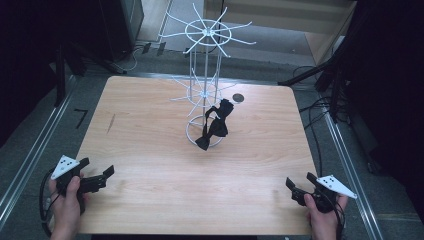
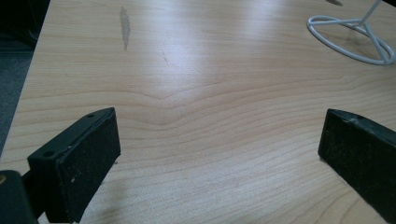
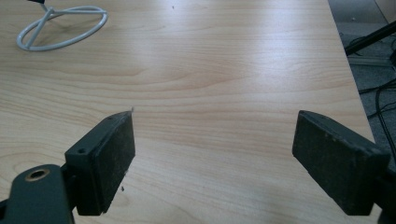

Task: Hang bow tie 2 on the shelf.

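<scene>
High view: black bow tie (image 1: 214,125) hanging on white wire rack (image 1: 205,80) mid-table, well apart from left gripper (image 1: 97,176) at near left corner and right gripper (image 1: 299,187) at near right corner, both with jaws spread, empty.

Left gripper view: jaws wide apart over bare wooden table (image 2: 196,93); rack's ring base (image 2: 350,39) far upper right.

Right gripper view: jaws spread, gripping nothing; ring base (image 3: 60,25) far upper left.
</scene>
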Demonstrator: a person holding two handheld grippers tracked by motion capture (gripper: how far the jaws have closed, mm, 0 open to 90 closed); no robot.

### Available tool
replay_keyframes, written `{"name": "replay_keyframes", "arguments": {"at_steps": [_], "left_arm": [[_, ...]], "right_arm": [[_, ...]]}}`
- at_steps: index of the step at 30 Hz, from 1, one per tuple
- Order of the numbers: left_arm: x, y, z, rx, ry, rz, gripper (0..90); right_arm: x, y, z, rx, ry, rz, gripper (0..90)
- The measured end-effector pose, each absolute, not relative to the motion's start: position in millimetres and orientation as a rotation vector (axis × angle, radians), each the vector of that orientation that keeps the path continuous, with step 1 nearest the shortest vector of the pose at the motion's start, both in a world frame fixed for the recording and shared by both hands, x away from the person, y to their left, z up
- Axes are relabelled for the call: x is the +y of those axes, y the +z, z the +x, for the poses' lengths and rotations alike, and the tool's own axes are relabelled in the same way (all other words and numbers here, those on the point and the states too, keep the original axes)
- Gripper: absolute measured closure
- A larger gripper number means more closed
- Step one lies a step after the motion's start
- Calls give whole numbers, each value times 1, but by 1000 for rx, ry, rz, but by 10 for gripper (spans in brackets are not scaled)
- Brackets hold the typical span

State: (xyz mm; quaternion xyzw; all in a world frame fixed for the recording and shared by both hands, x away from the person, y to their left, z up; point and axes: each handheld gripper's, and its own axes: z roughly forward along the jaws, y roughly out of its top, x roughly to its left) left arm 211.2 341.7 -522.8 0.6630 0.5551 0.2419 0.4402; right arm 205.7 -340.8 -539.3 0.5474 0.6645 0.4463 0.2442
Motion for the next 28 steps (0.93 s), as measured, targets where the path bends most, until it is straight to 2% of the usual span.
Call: {"name": "replay_keyframes", "arguments": {"at_steps": [28], "left_arm": [[341,-523,213,1386,595,1651,0]], "right_arm": [[-345,-547,208,1826,1205,1508,138]]}}
